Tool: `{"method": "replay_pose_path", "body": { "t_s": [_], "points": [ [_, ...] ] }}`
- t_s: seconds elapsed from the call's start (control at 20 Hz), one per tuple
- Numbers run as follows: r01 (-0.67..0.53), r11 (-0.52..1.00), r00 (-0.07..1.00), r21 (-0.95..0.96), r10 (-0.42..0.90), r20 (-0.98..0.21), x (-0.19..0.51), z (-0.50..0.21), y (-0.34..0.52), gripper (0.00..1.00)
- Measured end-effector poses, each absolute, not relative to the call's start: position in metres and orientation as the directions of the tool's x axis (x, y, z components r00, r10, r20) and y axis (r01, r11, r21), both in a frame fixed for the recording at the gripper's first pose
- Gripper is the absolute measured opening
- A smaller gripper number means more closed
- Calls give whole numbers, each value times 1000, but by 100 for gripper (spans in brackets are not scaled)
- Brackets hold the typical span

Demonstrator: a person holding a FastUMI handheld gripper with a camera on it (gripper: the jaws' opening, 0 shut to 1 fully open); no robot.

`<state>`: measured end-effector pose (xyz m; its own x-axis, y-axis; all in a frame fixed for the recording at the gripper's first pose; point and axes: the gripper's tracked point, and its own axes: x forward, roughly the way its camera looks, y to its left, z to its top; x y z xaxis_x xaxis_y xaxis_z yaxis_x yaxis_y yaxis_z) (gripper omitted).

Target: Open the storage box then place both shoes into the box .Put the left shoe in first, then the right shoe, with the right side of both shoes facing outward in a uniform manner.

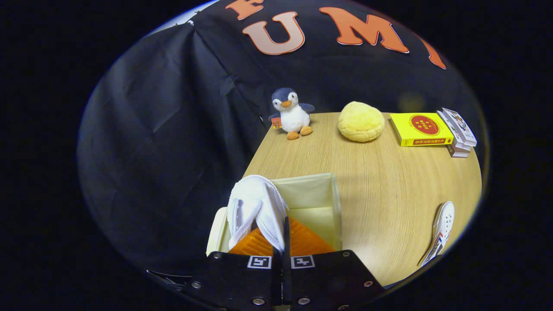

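Note:
My gripper (281,235) is shut on a white shoe (255,209), its orange fingers (306,239) pinching the shoe's side wall. The shoe hangs over the left part of the open cream storage box (322,203), which stands on the wooden table just beyond the fingers. I cannot tell how deep into the box the shoe sits. A second white shoe (441,231) with red and blue stripes lies on the table far to the right of the box, near the table's edge.
At the far side of the wooden table (389,190) stand a plush penguin (290,113), a round yellow cushion (361,121), a yellow book (421,128) and a small stack of books (459,131). The table's left edge runs close beside the box.

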<state>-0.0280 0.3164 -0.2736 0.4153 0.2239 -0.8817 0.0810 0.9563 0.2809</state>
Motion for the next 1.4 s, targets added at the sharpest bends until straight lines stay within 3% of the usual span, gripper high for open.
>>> {"method": "replay_pose_path", "body": {
  "t_s": [0.6,0.9,1.0,1.05,1.2,1.4],
  "points": [
    [222,963,226,154,103,-969,-43,-346,347,3],
    [261,946,90,190,173,-981,-65,-364,362,9],
    [274,920,52,281,277,-959,-77,-358,378,16],
    [270,907,62,323,318,-946,-77,-351,382,24],
    [206,901,129,382,362,-923,-71,-327,373,36],
    [118,904,248,410,373,-894,-61,-288,335,60]
  ]
}}
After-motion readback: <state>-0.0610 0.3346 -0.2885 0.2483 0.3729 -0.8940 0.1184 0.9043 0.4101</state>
